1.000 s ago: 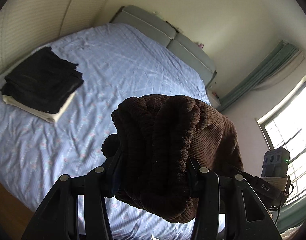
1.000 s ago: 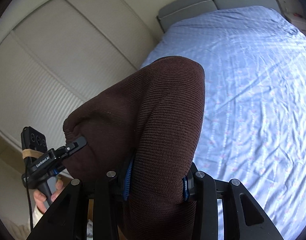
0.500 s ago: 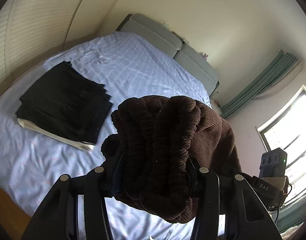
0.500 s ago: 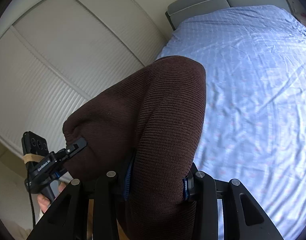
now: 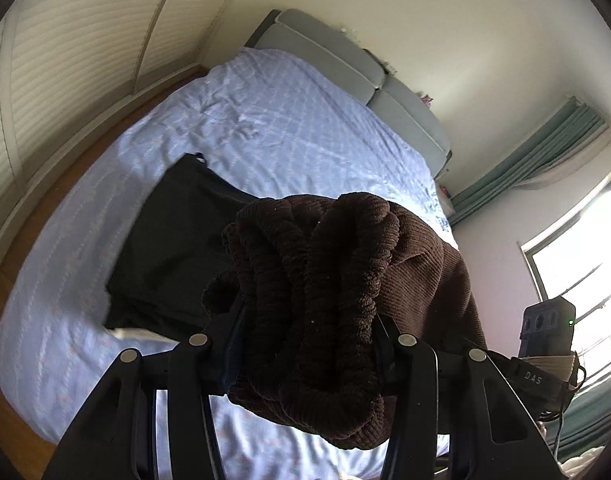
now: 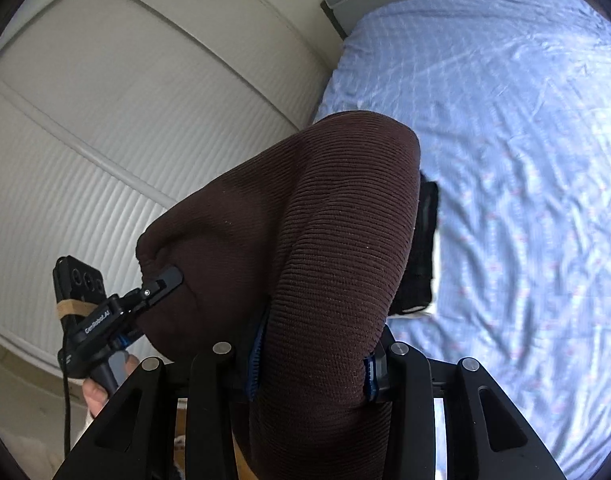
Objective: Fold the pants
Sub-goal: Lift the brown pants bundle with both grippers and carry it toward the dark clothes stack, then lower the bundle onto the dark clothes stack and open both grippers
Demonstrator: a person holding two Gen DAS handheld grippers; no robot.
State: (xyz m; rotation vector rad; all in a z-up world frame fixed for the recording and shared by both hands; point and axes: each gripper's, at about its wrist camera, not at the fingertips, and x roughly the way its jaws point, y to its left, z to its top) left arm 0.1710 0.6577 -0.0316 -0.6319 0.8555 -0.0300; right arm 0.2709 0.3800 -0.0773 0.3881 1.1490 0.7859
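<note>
The folded brown corduroy pants (image 5: 325, 280) hang in the air between both grippers above the bed. My left gripper (image 5: 309, 344) is shut on a thick bunched end of them. My right gripper (image 6: 313, 360) is shut on the other end, where the pants (image 6: 305, 240) bulge up over the fingers. The left gripper also shows in the right wrist view (image 6: 161, 280), clamped on the pants' far edge. A stack of folded black clothes (image 5: 177, 248) lies on the bed just beyond the pants; in the right wrist view the stack (image 6: 423, 248) is mostly hidden behind them.
The bed (image 5: 285, 128) has a light blue patterned sheet and a grey headboard (image 5: 345, 56). White wardrobe doors (image 6: 125, 120) stand to the left. Wooden floor (image 5: 85, 152) runs beside the bed. A window (image 5: 577, 256) and green curtain (image 5: 537, 152) are at the right.
Both grippers have carried the pants toward the black stack. The stack has come nearer and now sits right behind the pants. The grip on the pants is unchanged.
</note>
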